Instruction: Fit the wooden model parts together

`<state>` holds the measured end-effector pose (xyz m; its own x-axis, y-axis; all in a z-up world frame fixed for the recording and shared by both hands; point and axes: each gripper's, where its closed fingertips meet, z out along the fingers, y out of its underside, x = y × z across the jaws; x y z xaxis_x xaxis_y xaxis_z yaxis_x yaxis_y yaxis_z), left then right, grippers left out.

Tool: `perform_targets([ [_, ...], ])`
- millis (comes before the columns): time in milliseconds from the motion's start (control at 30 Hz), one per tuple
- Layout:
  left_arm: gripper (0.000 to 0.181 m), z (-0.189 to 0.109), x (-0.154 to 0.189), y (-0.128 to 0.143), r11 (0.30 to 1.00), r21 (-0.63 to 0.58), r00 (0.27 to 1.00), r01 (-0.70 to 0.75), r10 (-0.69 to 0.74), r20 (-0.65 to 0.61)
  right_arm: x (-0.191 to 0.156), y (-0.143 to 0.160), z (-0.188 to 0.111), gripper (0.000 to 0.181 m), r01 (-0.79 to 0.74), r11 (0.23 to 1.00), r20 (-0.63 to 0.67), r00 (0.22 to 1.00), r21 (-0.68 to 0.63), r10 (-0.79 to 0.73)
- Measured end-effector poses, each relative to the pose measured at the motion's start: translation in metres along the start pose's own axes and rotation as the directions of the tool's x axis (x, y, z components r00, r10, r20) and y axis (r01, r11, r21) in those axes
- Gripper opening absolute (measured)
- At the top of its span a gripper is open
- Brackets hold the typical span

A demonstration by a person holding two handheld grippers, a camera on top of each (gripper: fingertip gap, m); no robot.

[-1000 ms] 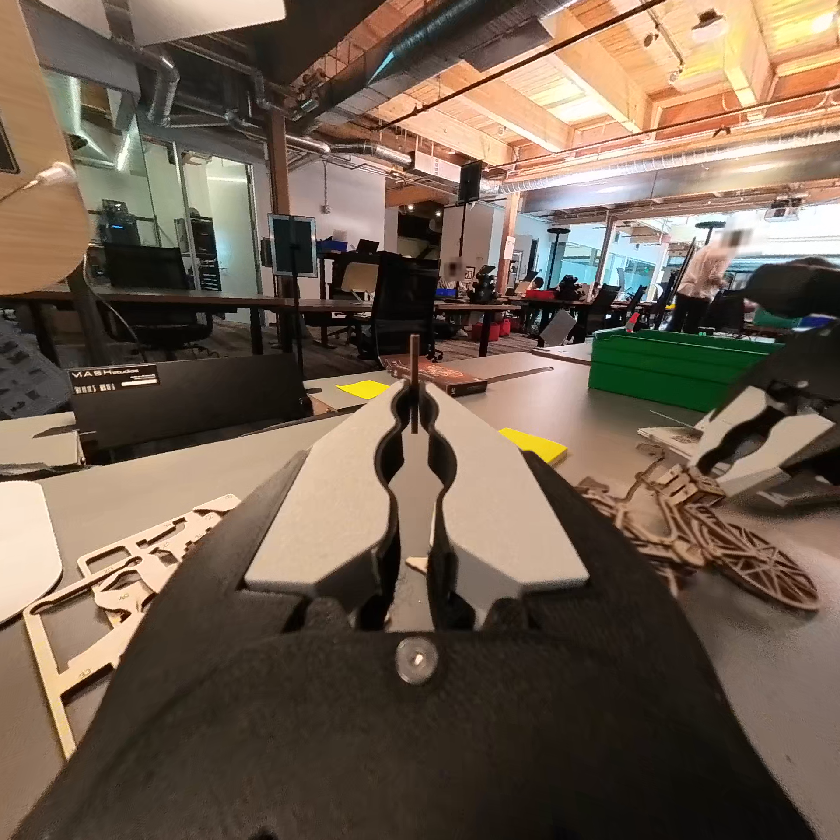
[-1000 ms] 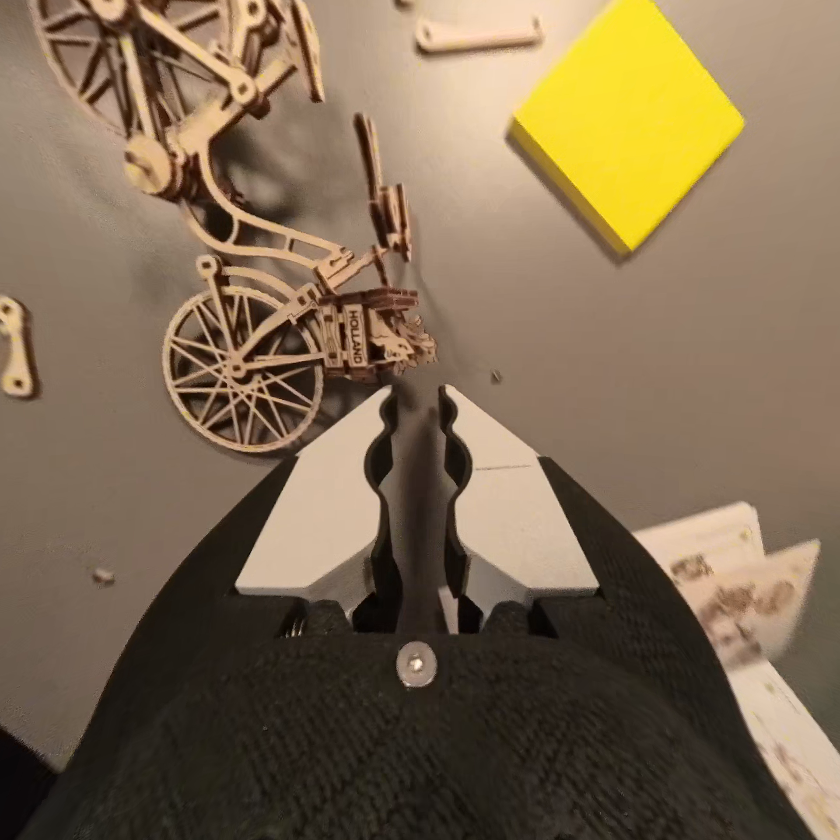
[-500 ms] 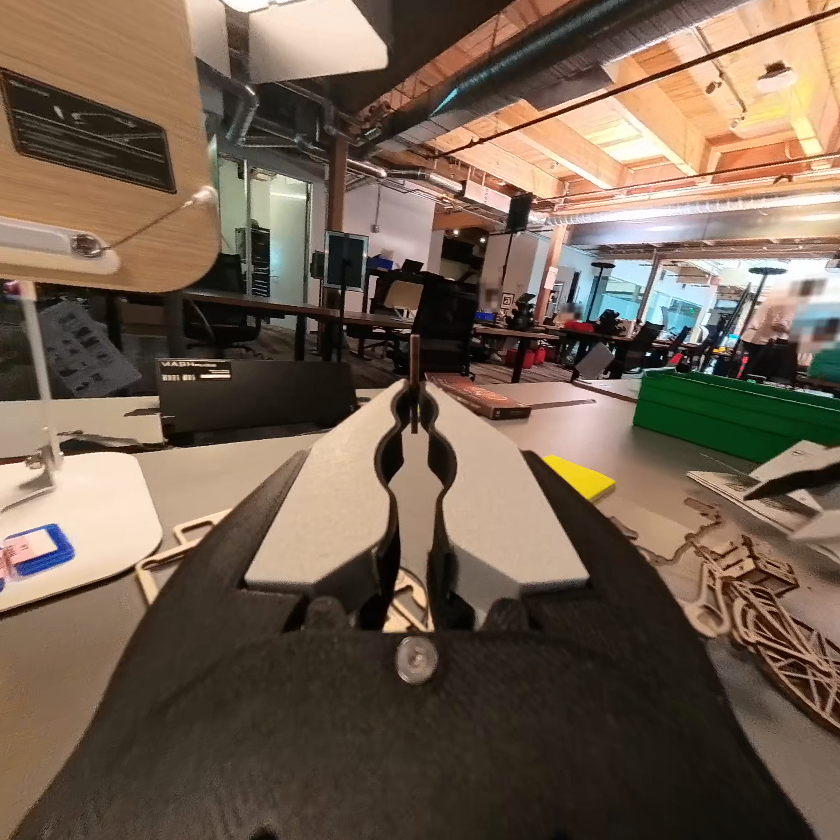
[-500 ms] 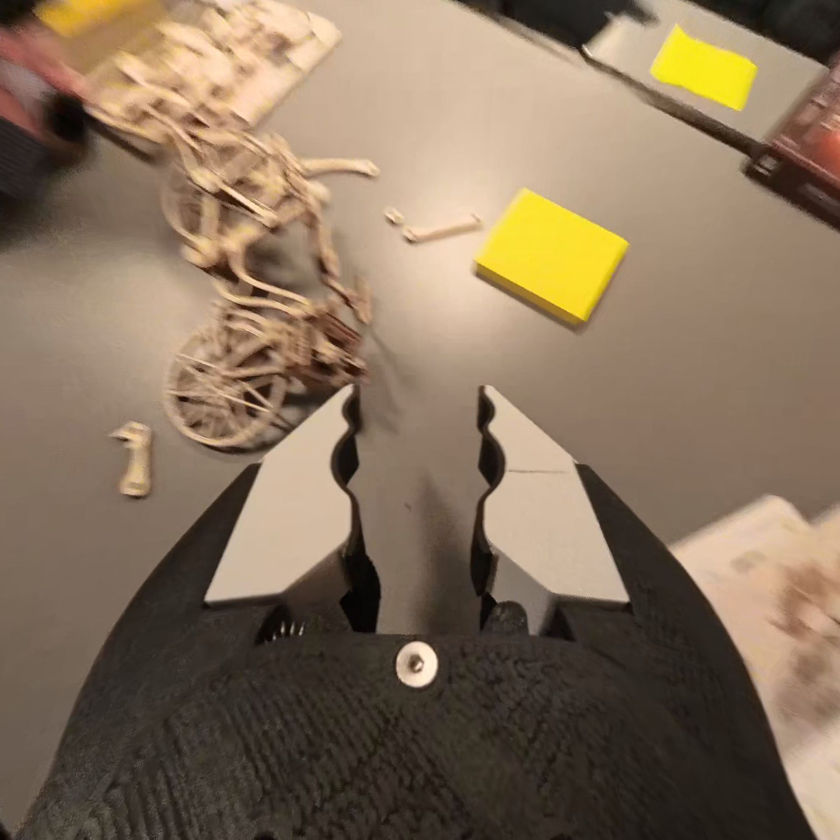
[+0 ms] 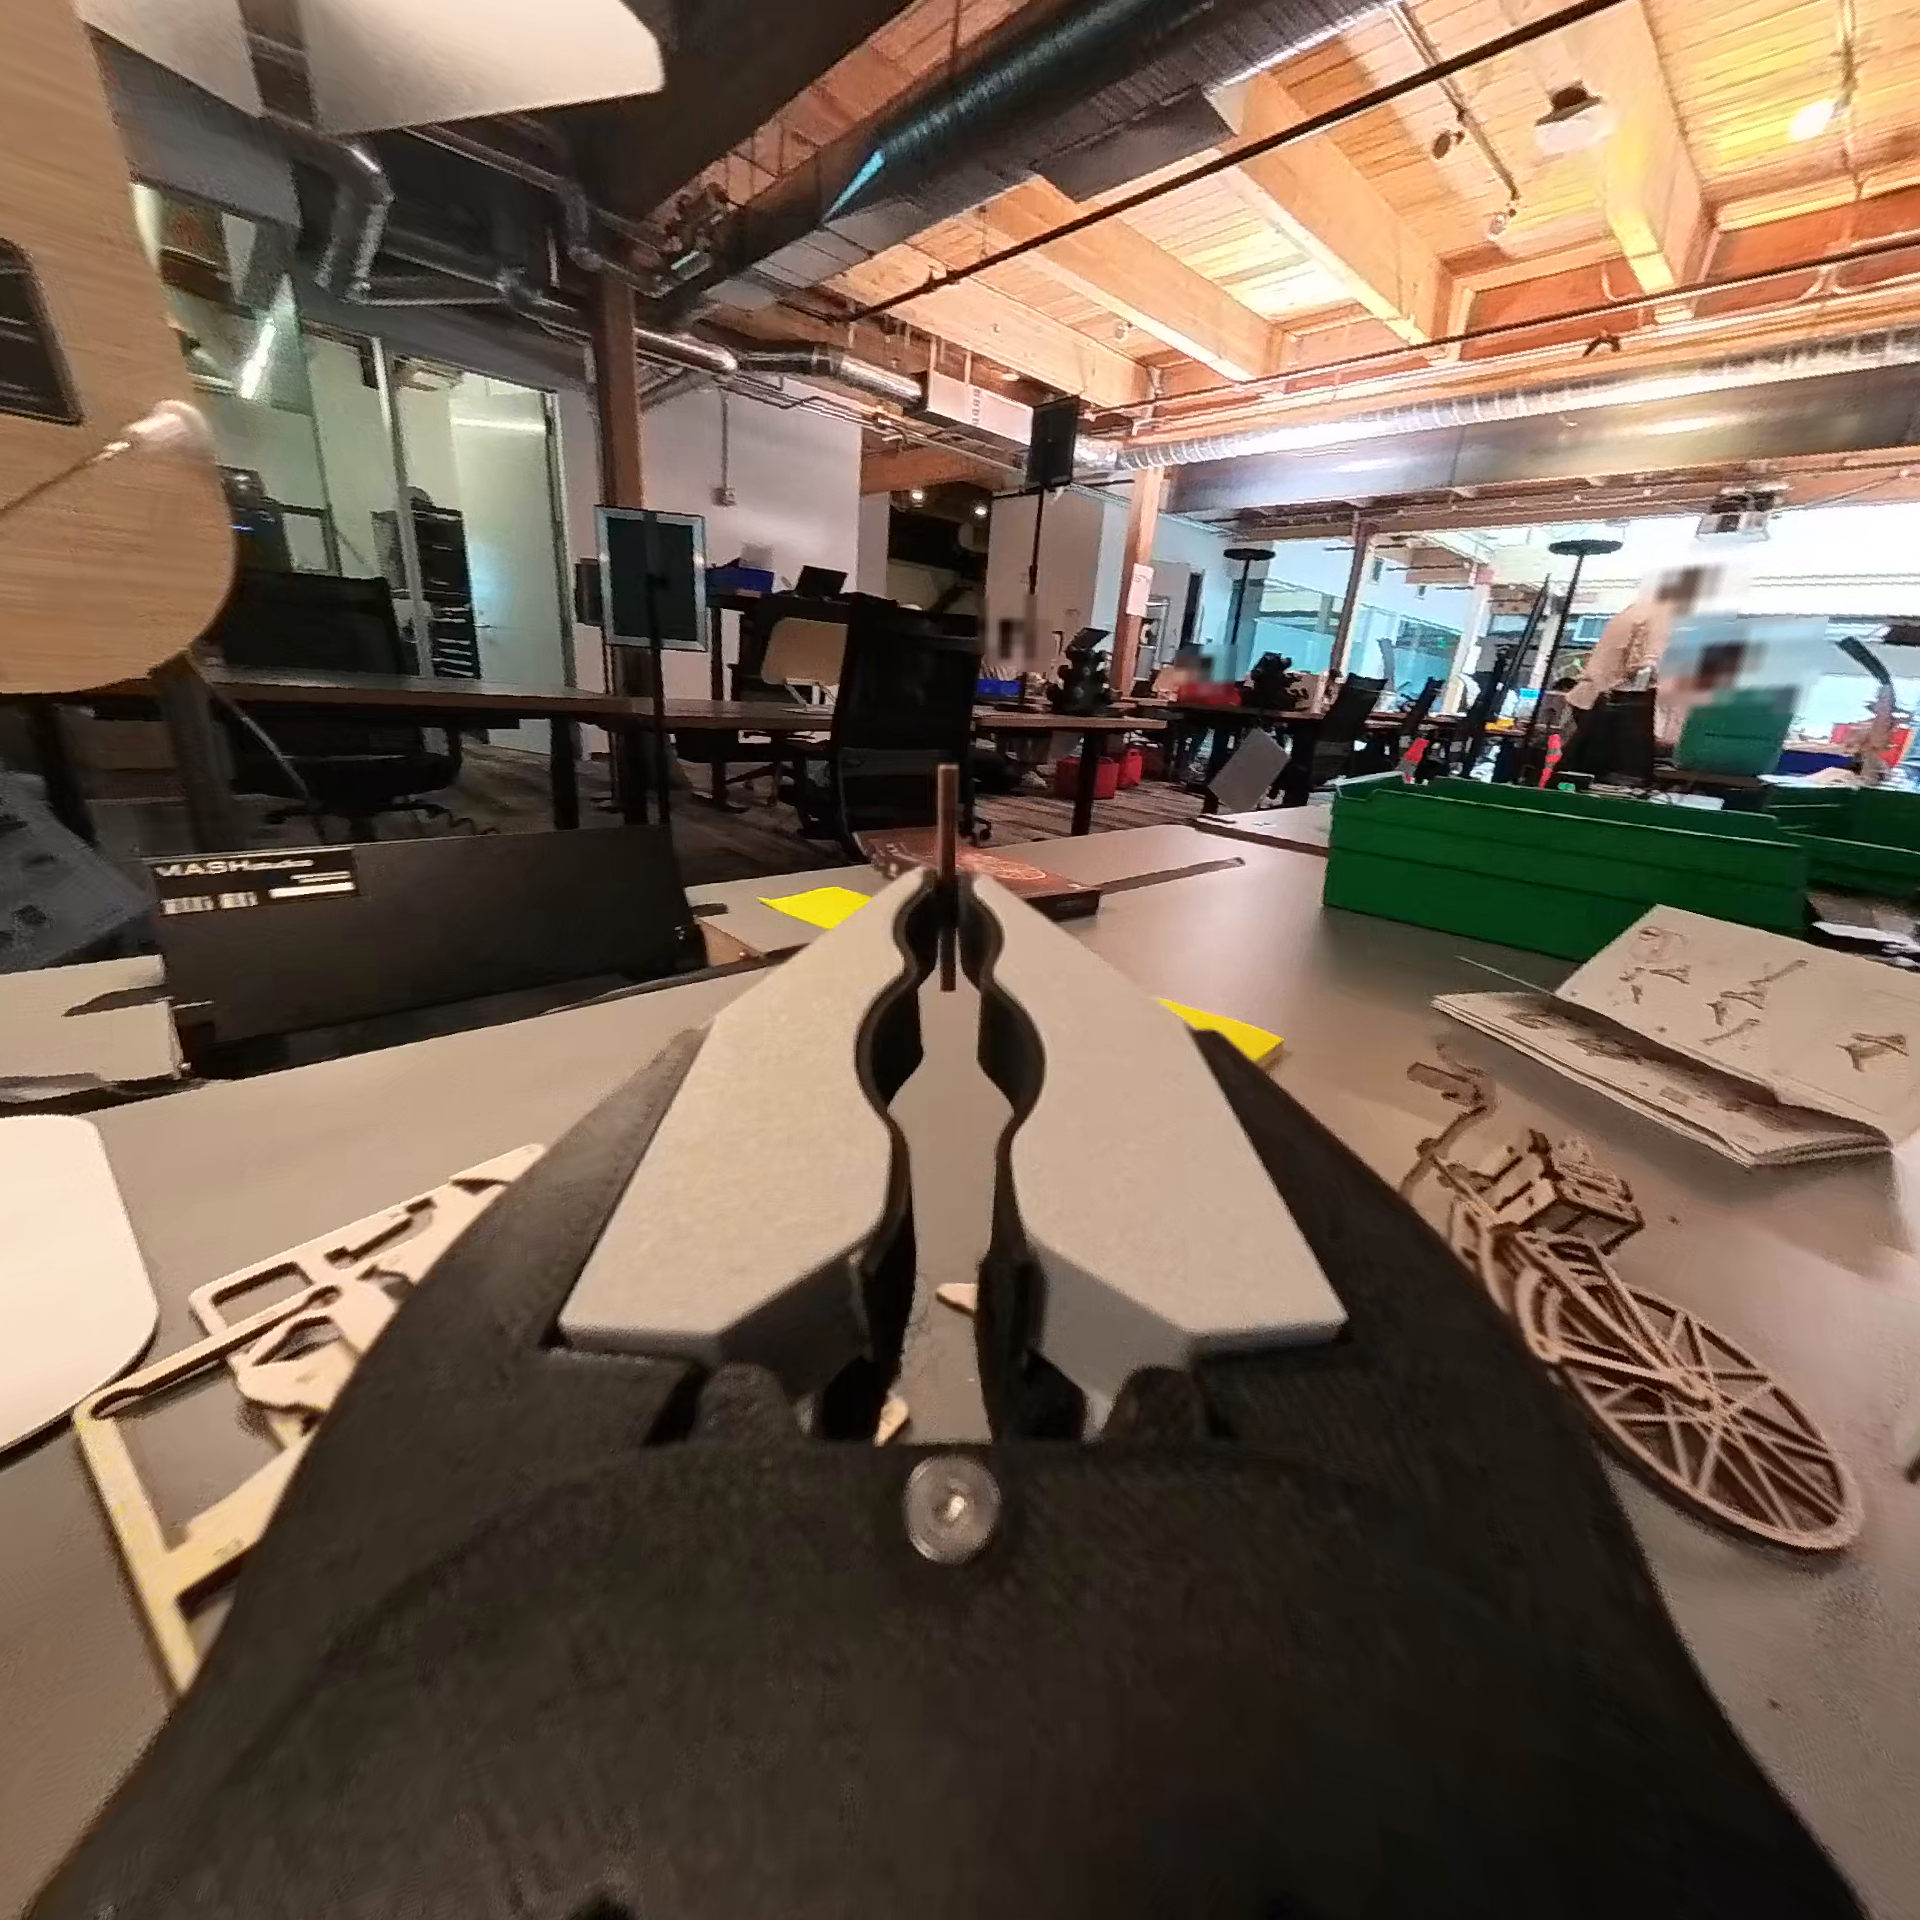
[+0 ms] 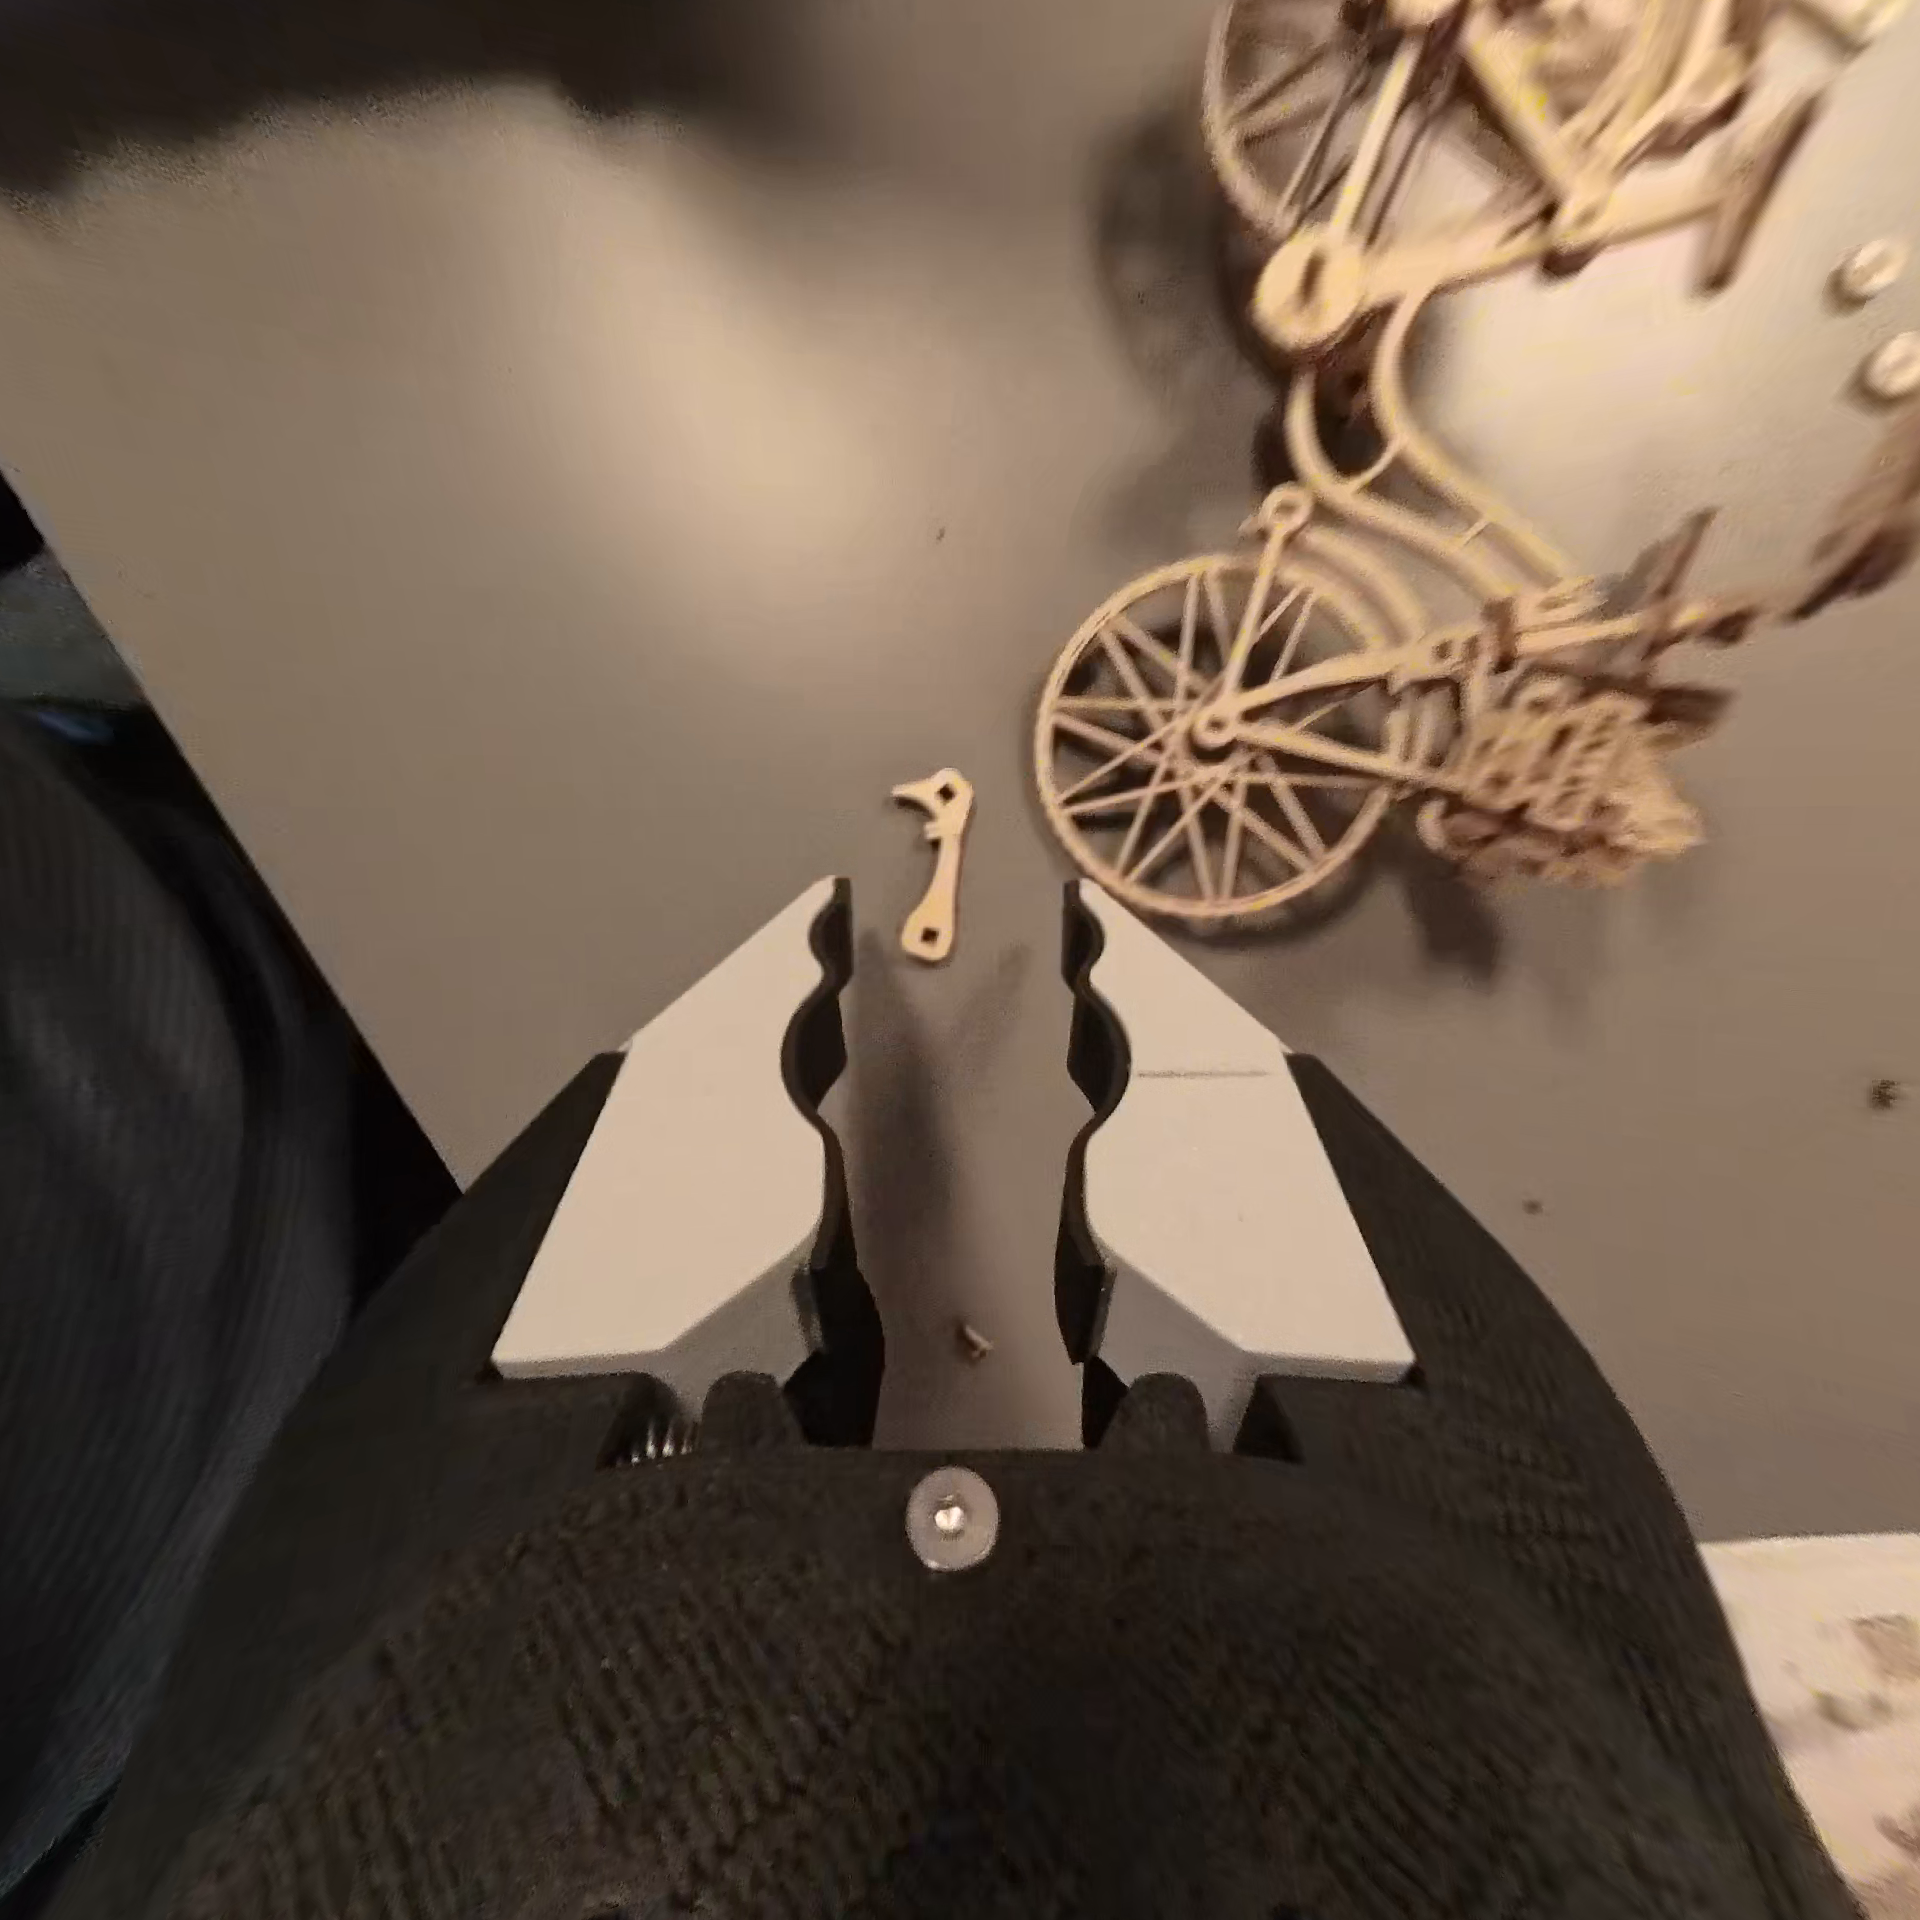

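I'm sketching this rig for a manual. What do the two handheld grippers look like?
Both match: the left gripper and right gripper have a textured black body, a silver screw at centre, and two light grey wedge fingers with wavy black inner edges.

My left gripper (image 5: 948, 914) and right gripper (image 6: 956, 914) look alike: a rough, textured black shell, one round silver screw at its centre, and two pale grey wedge-shaped fingers (image 6: 717, 1122) with wavy black inner edges. The right shows a small metal spring.

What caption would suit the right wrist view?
Open right gripper poised over small wooden crank piece beside wooden bicycle model.
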<state>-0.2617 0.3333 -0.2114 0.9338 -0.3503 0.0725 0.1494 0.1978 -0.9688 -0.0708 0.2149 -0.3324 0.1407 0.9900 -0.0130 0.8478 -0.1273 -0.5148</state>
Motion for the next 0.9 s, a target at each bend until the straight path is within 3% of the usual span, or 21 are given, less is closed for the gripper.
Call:
perform_targets([
  [133, 0.001, 0.001, 0.014, 0.002, 1.000, -0.012, 0.999, -0.022, 0.021, -0.046, -0.007, 0.006, 0.007, 0.030, -0.065, 0.998, 0.037, 0.997, 0.007, 0.064],
  [333, 0.001, 0.001, 0.028, 0.004, 0.999, -0.020, 0.995, -0.027, 0.024, -0.097, -0.008, 0.005, 0.011, 0.002, 0.008, 0.998, -0.044, 0.999, -0.060, -0.010],
  [533, 0.001, -0.001, 0.065, 0.005, 0.999, -0.017, 0.966, -0.036, 0.030, -0.258, 0.003, 0.003, 0.000, 0.001, 0.080, 0.997, -0.142, 0.987, 0.013, -0.077],
  [733, 0.001, -0.014, 0.126, 0.006, 0.996, -0.064, 0.814, 0.065, -0.090, -0.574, 0.028, -0.012, -0.045, 0.001, 0.194, 0.957, -0.373, 0.922, 0.215, -0.103],
  [900, 0.000, -0.024, 0.158, 0.014, 0.989, -0.133, 0.717, 0.070, -0.142, -0.682, 0.039, -0.013, -0.075, 0.001, 0.321, 0.923, -0.554, 0.818, 0.210, -0.158],
])
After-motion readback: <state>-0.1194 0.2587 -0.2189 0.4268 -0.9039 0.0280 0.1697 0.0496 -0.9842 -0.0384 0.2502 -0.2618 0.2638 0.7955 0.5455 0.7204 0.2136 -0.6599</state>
